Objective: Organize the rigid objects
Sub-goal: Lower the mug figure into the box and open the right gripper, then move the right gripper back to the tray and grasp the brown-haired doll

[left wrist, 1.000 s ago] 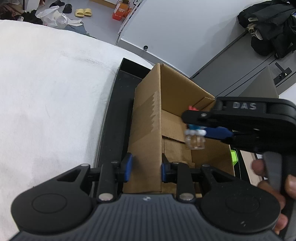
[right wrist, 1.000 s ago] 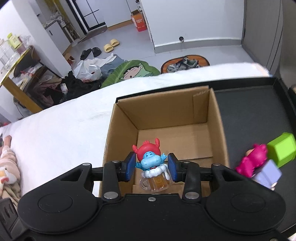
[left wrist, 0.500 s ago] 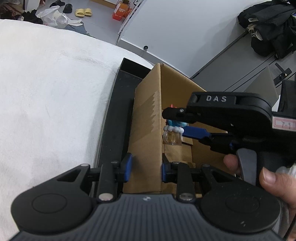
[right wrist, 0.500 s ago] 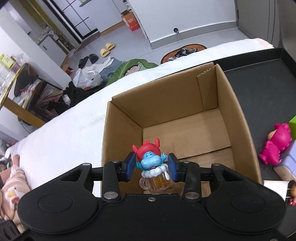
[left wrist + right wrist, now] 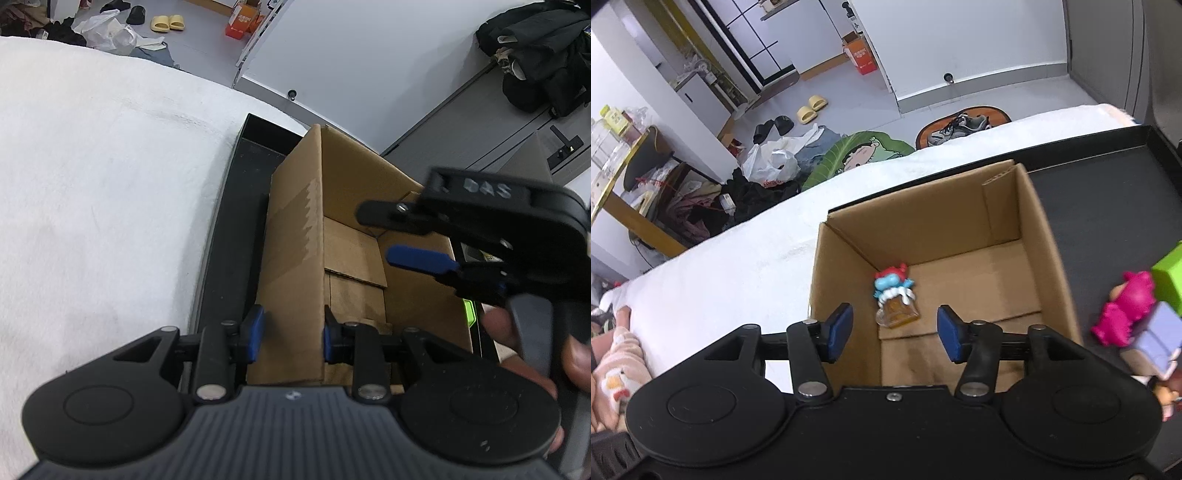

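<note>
An open cardboard box (image 5: pixel 1045 236) stands on a black tray (image 5: pixel 1108 206). A blue figurine with a red cap on an amber mug (image 5: pixel 895 297) lies on the box floor near its left wall. My right gripper (image 5: pixel 894 332) is open and empty above the box's near edge; it also shows in the left wrist view (image 5: pixel 417 254) over the box. My left gripper (image 5: pixel 291 334) is shut on the near left wall of the box (image 5: pixel 295 258).
A pink figurine (image 5: pixel 1123 308), a green block (image 5: pixel 1169 277) and a lilac block (image 5: pixel 1156 341) lie on the tray right of the box. White cloth (image 5: pixel 92 192) covers the table left of the tray (image 5: pixel 229 236). Clutter lies on the floor beyond.
My right gripper opened and let go of the blue figurine, which dropped onto the box floor. The right gripper pulled back slightly. My left gripper kept its hold on the box wall.
</note>
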A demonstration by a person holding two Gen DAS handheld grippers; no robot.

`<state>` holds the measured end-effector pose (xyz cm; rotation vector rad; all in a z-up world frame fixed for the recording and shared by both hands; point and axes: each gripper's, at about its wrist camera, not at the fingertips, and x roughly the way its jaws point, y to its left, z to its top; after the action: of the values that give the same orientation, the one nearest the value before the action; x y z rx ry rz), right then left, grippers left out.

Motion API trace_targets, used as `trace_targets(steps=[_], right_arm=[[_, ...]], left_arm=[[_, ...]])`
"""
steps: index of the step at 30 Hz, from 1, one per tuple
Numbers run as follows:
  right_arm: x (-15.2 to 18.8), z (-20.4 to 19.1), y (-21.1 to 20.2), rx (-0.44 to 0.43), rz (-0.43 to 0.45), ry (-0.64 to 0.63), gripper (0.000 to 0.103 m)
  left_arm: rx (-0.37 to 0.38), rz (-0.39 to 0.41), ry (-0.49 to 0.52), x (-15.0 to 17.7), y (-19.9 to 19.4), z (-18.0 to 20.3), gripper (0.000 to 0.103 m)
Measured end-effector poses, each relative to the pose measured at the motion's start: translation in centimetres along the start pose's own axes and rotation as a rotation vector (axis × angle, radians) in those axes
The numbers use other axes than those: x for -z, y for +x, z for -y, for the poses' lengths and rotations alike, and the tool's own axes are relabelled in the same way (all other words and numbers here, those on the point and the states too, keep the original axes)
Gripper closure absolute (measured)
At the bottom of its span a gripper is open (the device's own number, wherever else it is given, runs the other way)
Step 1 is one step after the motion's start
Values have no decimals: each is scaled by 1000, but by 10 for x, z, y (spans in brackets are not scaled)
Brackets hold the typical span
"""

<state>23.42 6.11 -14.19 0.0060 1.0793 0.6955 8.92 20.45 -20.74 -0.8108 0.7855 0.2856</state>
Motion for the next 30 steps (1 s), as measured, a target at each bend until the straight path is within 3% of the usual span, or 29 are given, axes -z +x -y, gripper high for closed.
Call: trace_targets(steps=[14, 30], right_arm=[[6, 10, -33, 107, -75, -74, 47], [2, 35, -87, 147, -38, -141, 40]], left_arm=[[-3, -1, 4, 0, 0, 1, 75], [-15, -3, 17, 0, 0, 1, 74]])
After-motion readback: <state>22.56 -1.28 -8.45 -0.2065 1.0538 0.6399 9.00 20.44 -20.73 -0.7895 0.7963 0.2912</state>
